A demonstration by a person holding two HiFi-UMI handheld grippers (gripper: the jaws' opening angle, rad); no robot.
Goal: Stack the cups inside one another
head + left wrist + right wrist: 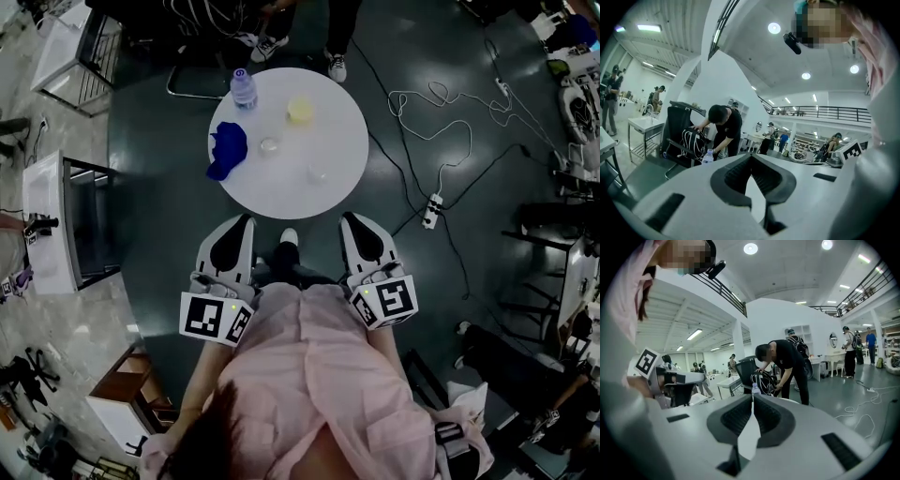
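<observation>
On the round white table (pixel 328 192) stand a pale yellow cup (pixel 300 110) toward the back, a small clear cup (pixel 270 145) in the middle and another clear cup (pixel 317 173) nearer me. Both grippers hover short of the table's near edge, apart from every cup. My left gripper (pixel 246 223) has its jaws together with nothing between them, as the left gripper view (pixel 751 157) confirms. My right gripper (pixel 351 219) is shut and empty too, its tips meeting in the right gripper view (pixel 753 397). The jaws hide the cups in both gripper views.
A blue cloth (pixel 228 150) lies at the table's left side and a water bottle (pixel 243 89) stands at its back left. Someone's feet (pixel 335 66) are just beyond the table. Cables and a power strip (pixel 432 210) lie on the floor to the right; white carts (pixel 52 220) stand at left.
</observation>
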